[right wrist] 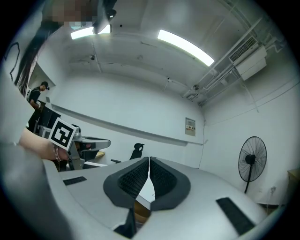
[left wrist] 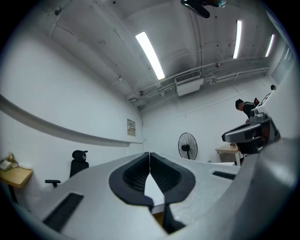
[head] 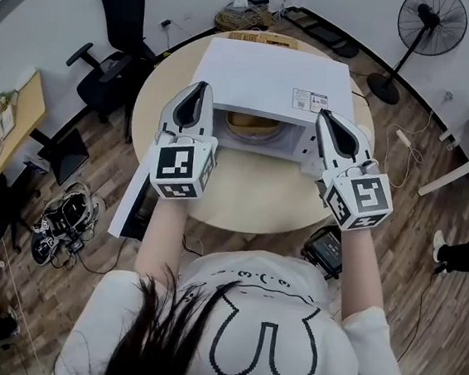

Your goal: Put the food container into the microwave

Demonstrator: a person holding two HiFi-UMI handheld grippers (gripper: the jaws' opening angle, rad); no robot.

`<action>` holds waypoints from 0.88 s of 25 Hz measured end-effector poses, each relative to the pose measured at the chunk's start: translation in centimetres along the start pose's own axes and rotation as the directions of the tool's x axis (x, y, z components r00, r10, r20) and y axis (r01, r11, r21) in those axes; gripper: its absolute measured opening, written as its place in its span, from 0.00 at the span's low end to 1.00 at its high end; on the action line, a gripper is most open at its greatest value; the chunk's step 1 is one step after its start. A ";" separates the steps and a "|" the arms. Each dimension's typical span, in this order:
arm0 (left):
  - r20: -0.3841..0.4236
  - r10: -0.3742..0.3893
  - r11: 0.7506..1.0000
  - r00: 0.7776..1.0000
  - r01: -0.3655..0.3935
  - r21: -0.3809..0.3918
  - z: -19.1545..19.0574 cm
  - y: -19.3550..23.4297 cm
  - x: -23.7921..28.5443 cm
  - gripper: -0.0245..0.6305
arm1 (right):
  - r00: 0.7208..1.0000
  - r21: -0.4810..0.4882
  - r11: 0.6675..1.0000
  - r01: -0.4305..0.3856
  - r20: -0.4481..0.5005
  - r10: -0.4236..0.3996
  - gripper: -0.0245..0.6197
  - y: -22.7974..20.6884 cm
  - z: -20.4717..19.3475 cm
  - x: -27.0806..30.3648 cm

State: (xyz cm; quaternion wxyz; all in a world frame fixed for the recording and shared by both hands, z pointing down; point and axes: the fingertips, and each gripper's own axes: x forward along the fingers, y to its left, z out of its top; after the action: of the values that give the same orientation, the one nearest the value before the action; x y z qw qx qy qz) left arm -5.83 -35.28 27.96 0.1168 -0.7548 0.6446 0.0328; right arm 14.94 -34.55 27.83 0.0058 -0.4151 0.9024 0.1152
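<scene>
Your left tool [head: 202, 87] has its jaws pressed together with nothing between them, and its own view [left wrist: 149, 161] shows the dark pads meeting along one seam. Your right tool [head: 324, 114] is the same, jaws closed and empty [right wrist: 148, 161]. You hold both raised above the round wooden counter [head: 250, 197], one at each side of the mouth of the white microwave [head: 271, 78], with their tips pointing away from you over its front edge. The microwave's door [head: 133, 201] stands swung out to your left, past the counter's rim. The food container [head: 253, 126] shows as a tan, rounded shape inside the cavity, between the two tools and beyond their tips. The stretch of counter between you and the microwave is bare wood, and the microwave takes up most of the far half. A cardboard box [head: 263, 37] lies just behind it. Around the counter runs a plank floor [head: 412, 243]. A black office chair [head: 117, 37] stands off to the far left, a pedestal fan [head: 430, 28] to the far right, and a small desk [head: 17, 118] near the left wall. A black device [head: 325, 249] sits on the floor just beside the counter's near right edge, and loose cables [head: 64, 219] lie by the door's lower corner.
</scene>
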 end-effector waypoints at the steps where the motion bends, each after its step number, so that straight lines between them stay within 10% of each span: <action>1: 0.003 -0.005 1.000 1.000 0.005 0.009 0.1 -0.1 -0.1 0.05 | 1.000 0.000 1.000 0.004 0.006 -0.004 0.09 0.0 0.1 -0.1; 22: 0.040 -0.086 0.996 0.996 0.084 0.044 1.5 -0.6 -1.7 0.05 | 0.998 -0.047 0.997 0.056 0.026 -0.055 0.09 1.1 0.5 -0.6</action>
State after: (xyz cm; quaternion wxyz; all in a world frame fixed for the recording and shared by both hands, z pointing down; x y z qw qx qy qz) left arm -5.34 -33.20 26.90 0.1476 -0.7779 0.6100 0.0299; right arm 14.46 -33.28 27.63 0.0101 -0.4386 0.8874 0.1414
